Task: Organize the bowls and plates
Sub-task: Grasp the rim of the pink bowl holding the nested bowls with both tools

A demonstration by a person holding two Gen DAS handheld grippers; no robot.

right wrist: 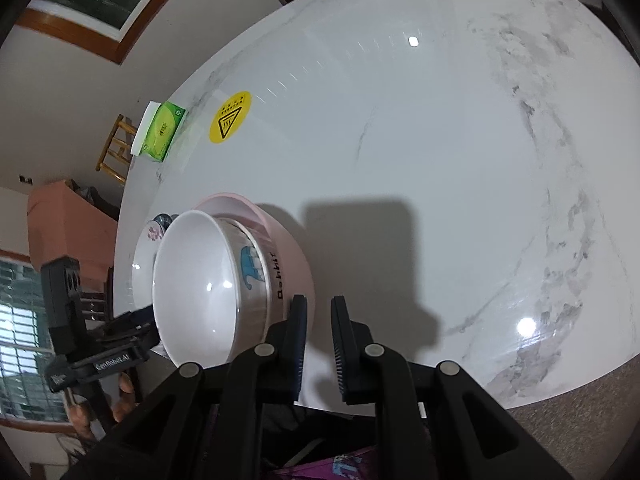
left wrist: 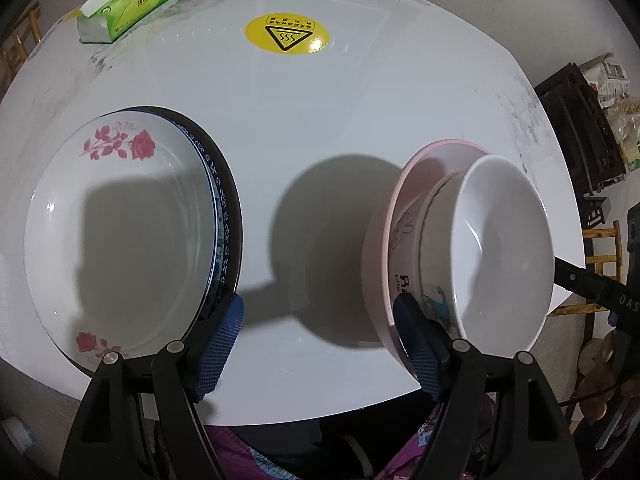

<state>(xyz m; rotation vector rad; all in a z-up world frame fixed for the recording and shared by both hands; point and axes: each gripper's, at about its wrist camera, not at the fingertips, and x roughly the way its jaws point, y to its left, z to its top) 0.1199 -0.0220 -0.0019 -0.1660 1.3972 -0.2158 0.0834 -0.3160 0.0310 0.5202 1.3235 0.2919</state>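
Risk was judged to lie chiefly with the nested bowls, which sat close to the near edge of the worktop: a white bowl was seen resting inside a pink bowl, and a knock from either gripper could have tipped the white one out or pushed the pair towards the edge. The left gripper was seen with its jaws well apart and nothing between them, hanging over bare worktop, the bowls just beside its right finger and the stacked plates just beside its left. The right gripper was seen nearly closed and empty, the bowls lying just to its left, with no contact that could be made out.
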